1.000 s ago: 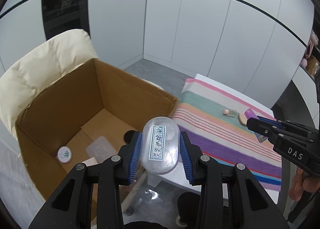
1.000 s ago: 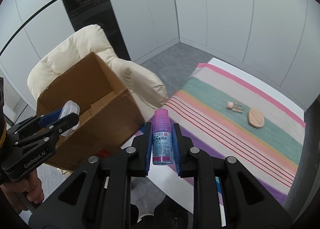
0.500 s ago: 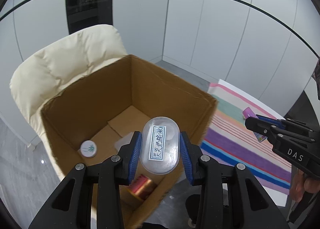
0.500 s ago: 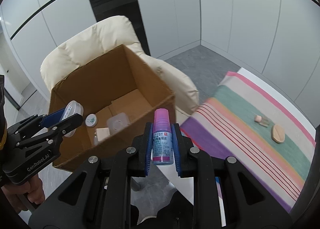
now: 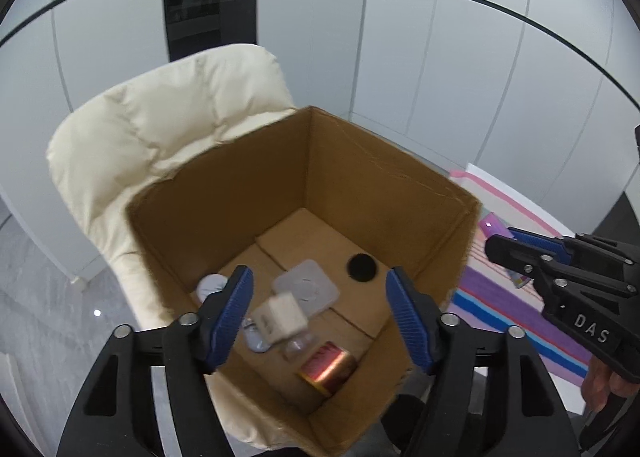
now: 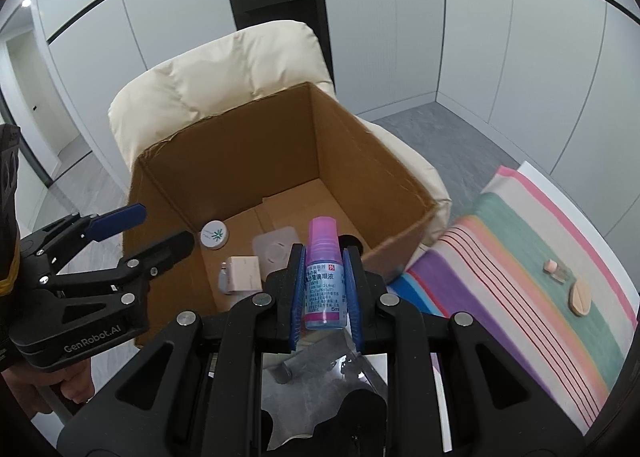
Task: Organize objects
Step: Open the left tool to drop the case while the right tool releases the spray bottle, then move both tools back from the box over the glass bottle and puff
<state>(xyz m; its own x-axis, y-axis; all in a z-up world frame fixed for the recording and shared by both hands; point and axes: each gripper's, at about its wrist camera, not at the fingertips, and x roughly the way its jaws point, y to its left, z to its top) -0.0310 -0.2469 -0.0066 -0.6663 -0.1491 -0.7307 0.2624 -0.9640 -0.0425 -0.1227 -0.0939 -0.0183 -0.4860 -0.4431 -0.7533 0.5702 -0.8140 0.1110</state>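
Low in the right wrist view, the right claw point(image 6: 323, 289) is clamped on a small dropper bottle point(image 6: 322, 277) with a pink cap, held upright just short of the box's near rim. At lower centre of the left wrist view, the left claw point(image 5: 320, 313) is opening over the cardboard box point(image 5: 360, 177), nothing between its pads. Inside lie a clear case point(image 5: 306, 289), a white block point(image 5: 280, 319) and a copper tin point(image 5: 330, 365). The step in hand looks like dropping items in; next, the bottle needs carrying over the rim before release. Two small items point(image 6: 568, 287) wait on the striped cloth at far right.
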